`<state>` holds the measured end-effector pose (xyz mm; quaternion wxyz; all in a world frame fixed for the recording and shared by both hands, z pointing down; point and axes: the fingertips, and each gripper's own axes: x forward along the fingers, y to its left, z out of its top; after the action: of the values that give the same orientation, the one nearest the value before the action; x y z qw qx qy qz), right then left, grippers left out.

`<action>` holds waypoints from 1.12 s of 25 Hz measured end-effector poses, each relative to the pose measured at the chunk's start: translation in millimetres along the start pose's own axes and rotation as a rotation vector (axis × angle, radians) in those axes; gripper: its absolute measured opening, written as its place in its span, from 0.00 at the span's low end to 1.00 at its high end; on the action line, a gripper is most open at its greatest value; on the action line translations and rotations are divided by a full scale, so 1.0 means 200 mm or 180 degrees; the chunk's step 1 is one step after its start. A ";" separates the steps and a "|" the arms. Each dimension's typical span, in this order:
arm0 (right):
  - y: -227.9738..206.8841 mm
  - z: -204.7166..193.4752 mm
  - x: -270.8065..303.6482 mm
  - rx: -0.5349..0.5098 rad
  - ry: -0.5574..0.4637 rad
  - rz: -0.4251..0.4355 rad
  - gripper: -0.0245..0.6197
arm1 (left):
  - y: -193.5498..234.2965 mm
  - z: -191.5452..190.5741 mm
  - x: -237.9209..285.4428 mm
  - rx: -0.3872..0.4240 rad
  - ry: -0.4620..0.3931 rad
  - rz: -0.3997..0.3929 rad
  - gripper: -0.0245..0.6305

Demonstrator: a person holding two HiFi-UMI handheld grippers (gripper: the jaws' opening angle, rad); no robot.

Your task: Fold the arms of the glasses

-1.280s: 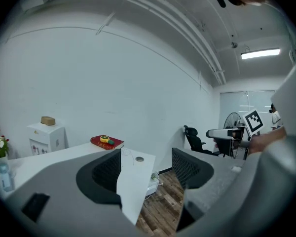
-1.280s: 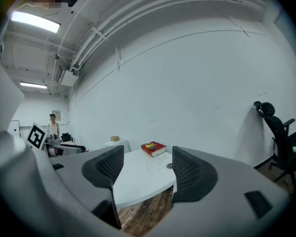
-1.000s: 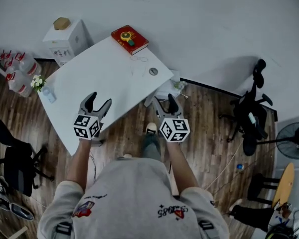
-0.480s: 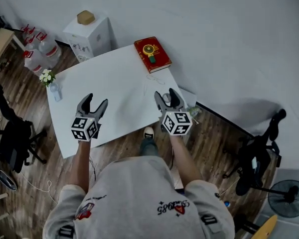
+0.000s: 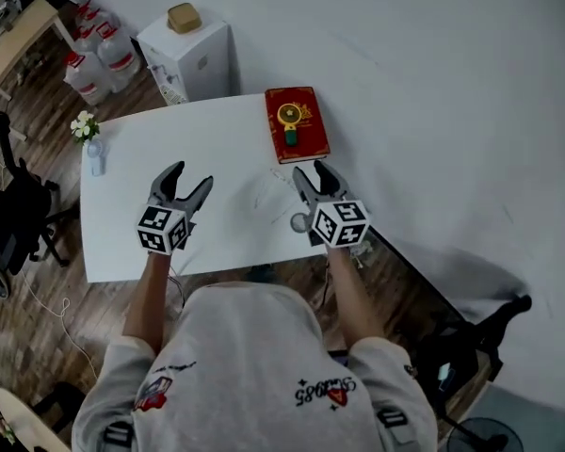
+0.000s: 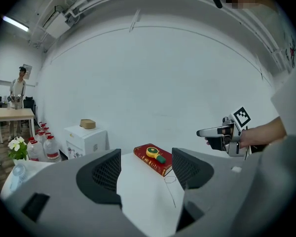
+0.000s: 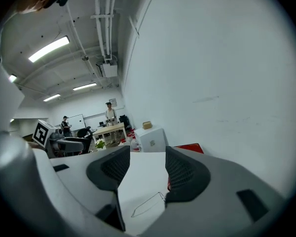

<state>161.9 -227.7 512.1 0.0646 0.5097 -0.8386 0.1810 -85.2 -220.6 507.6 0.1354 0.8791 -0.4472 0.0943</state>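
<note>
Two empty grippers, left gripper (image 5: 191, 175) fingers apart, right gripper (image 5: 310, 168) fingers apart, just closing, flowers (image 5: 81, 126) in vase (image 5: 96, 163)

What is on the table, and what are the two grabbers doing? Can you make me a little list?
Table: white
Glasses: thin wire pair, lying on the table, not held; too thin to tell how the arms sit
Book: red, at the far edge, with a yellow and green thing on top
Flowers: white, at the far left corner
Left gripper: jaws apart, empty
Right gripper: jaws apart, have just been closing, nothing between them
</note>
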 end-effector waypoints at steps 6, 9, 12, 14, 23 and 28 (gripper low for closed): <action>-0.16 -0.04 0.17 -0.0002 0.0254 0.0298 0.38 | -0.05 0.03 0.18 -0.0008 -0.0013 0.0036 0.52; -0.20 -0.07 0.24 0.0072 0.0369 0.0412 0.38 | -0.02 0.01 0.25 -0.0052 0.0008 0.0053 0.52; -0.24 -0.11 0.29 0.0238 0.0472 0.0549 0.35 | 0.00 -0.03 0.29 -0.0075 0.0067 0.0068 0.52; -0.28 -0.16 0.31 0.0380 0.0572 0.0617 0.36 | 0.02 -0.05 0.30 -0.0111 0.0096 0.0091 0.52; -0.41 -0.54 0.44 0.0754 0.1582 0.1139 0.33 | 0.10 -0.21 0.30 -0.0295 0.0248 0.0270 0.52; -0.38 -0.72 0.49 0.0991 0.2094 0.1551 0.30 | 0.14 -0.27 0.27 -0.0389 0.0329 0.0380 0.52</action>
<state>171.3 -287.8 691.9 0.2061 0.2160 -0.8319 0.4679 -79.3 -260.8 578.7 0.2059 0.8349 -0.4961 0.1200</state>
